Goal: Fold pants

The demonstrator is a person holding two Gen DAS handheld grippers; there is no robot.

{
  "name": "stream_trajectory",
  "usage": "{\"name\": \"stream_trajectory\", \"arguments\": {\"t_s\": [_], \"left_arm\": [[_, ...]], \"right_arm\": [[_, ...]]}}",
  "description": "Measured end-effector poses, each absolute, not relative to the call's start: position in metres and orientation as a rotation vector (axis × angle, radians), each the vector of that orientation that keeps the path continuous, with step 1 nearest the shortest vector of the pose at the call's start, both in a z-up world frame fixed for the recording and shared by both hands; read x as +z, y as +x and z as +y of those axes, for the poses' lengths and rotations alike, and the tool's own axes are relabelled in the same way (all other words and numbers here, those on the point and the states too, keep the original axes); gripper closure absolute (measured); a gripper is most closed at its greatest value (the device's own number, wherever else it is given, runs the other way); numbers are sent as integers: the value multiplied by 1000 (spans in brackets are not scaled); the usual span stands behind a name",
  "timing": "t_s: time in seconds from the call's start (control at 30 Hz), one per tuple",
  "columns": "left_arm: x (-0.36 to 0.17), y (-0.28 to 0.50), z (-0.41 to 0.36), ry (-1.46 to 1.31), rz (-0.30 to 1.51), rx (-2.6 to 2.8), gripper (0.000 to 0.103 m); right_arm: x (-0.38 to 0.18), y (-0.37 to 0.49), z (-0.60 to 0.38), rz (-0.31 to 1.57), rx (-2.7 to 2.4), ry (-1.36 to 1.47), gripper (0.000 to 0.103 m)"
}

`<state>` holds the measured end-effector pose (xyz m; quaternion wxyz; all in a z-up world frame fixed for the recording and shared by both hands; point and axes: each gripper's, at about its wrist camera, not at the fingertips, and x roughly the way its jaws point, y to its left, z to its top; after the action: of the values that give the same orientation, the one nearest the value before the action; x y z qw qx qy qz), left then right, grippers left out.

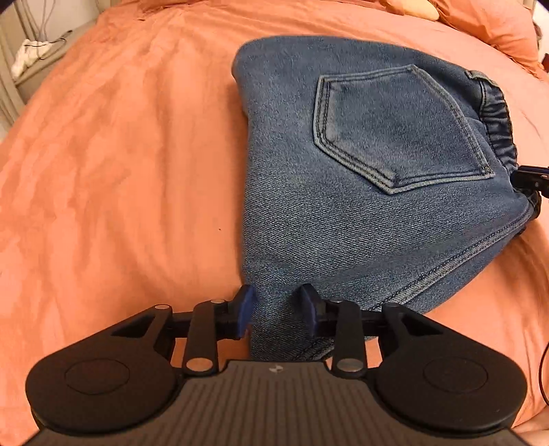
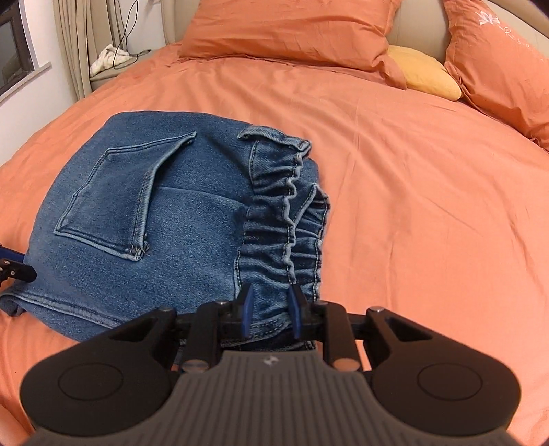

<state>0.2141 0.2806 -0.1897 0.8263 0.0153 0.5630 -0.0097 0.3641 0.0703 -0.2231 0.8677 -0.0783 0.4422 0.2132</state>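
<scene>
Blue denim pants (image 1: 360,164) lie folded in a compact stack on the orange bedspread, back pocket (image 1: 394,130) facing up. My left gripper (image 1: 278,308) has its blue pads on either side of the near folded corner of the pants and pinches the denim. My right gripper (image 2: 271,305) is shut on the elastic waistband (image 2: 284,219) at the stack's near edge. The pants also show in the right wrist view (image 2: 164,219). The right gripper's tip shows at the right edge of the left wrist view (image 1: 532,178).
The orange bedspread (image 2: 429,206) spreads all around the pants. Orange pillows (image 2: 291,27) and a yellow cushion (image 2: 425,73) lie at the headboard. A bedside ledge with a white cloth and cables (image 2: 109,58) stands at the far left by the curtain.
</scene>
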Motion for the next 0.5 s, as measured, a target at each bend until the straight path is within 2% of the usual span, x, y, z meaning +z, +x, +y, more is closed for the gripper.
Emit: {"name": "stream_trajectory", "arguments": {"t_s": [0.13, 0.2, 0.3, 0.33, 0.4, 0.5], "left_arm": [[-159, 200, 278, 29, 1145, 4, 62], [-139, 188, 277, 32, 1102, 13, 62], [-104, 171, 271, 62, 1052, 42, 61], [-91, 166, 268, 79, 1032, 58, 59], [-65, 154, 262, 103, 970, 74, 54], [-27, 134, 248, 133, 858, 83, 46]], "right_arm": [[-202, 368, 70, 947, 448, -152, 81], [-183, 364, 67, 925, 459, -137, 63], [-151, 350, 64, 866, 501, -126, 59], [-140, 344, 64, 844, 511, -135, 57], [-117, 332, 63, 791, 533, -149, 47], [-80, 311, 62, 702, 526, -166, 45]]}}
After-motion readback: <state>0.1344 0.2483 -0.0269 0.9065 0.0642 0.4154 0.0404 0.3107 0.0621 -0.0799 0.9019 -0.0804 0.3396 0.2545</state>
